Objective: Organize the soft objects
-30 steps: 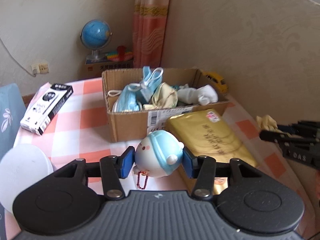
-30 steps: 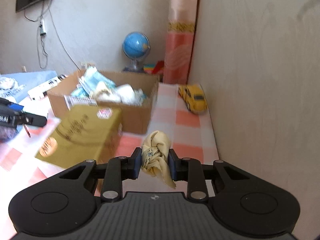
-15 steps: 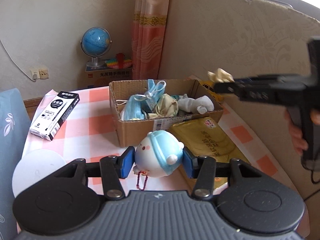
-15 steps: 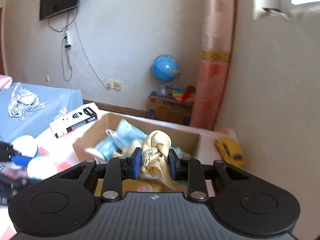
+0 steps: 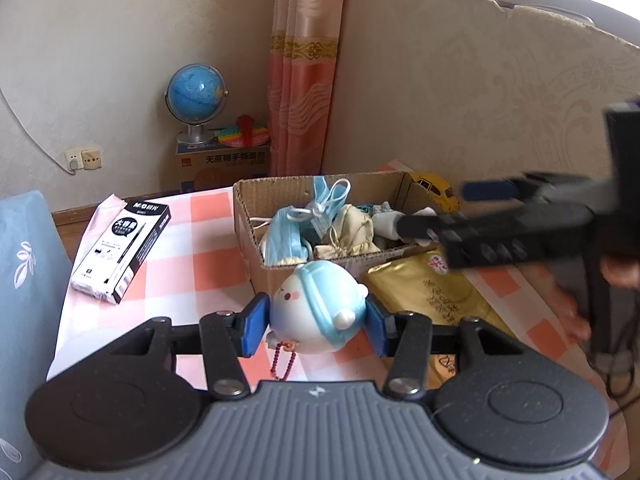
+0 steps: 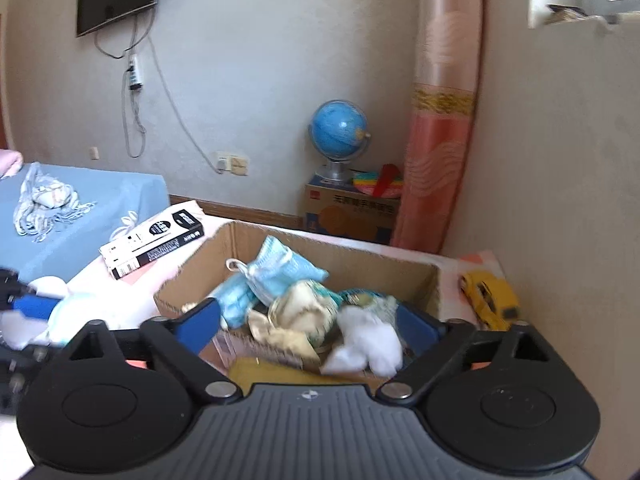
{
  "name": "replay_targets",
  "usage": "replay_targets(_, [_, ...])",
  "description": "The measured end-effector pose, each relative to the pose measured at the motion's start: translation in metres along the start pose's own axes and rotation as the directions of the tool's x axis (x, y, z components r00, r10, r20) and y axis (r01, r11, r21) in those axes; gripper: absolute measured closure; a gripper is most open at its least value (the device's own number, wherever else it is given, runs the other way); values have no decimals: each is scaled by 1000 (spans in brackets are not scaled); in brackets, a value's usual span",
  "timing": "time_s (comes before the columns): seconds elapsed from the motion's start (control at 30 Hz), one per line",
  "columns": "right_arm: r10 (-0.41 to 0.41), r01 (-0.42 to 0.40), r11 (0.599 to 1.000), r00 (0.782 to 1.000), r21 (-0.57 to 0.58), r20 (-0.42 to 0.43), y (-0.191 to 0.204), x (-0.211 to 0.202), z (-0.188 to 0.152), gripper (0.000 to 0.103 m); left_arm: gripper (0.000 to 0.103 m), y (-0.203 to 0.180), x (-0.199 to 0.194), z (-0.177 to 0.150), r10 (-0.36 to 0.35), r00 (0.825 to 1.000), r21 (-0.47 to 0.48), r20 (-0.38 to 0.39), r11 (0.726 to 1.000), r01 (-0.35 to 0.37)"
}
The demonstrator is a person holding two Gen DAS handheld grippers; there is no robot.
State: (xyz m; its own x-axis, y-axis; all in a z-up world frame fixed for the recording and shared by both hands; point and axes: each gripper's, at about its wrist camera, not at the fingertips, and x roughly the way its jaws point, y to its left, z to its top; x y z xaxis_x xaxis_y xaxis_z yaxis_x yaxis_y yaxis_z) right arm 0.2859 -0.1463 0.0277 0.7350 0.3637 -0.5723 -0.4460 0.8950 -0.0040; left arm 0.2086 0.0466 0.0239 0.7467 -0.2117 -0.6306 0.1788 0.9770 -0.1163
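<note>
The left tongs (image 5: 316,324) are clenched on a round blue-and-white plush toy (image 5: 316,312) above the orange-and-white checked tabletop (image 5: 204,256). The right tongs (image 6: 312,320) are spread wide, holding nothing, above the open brown cardboard box (image 6: 400,272) holding blue face masks (image 6: 276,268) and a crumpled yellow cloth (image 6: 298,312). A blue globe (image 6: 338,128) stands near the pink curtain (image 6: 440,120).

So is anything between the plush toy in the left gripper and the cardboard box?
The right gripper reaches across over the cardboard box, jaws open. Otherwise nothing stands between the plush toy and the box.
</note>
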Motion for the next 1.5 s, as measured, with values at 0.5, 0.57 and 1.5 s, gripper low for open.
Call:
replay_targets(0.5, [-53, 51, 987, 999, 150, 11, -6, -76, -42, 0, 51, -2, 45, 69, 39, 999, 50, 21, 998, -40])
replay_targets(0.57, [-45, 43, 987, 999, 154, 9, -7, -80, -46, 0, 43, -3, 56, 74, 59, 998, 52, 16, 997, -60])
replay_targets(1.5, [-251, 277, 939, 957, 204, -144, 14, -106, -31, 0, 2, -53, -45, 10, 249, 968, 27, -12, 968, -249])
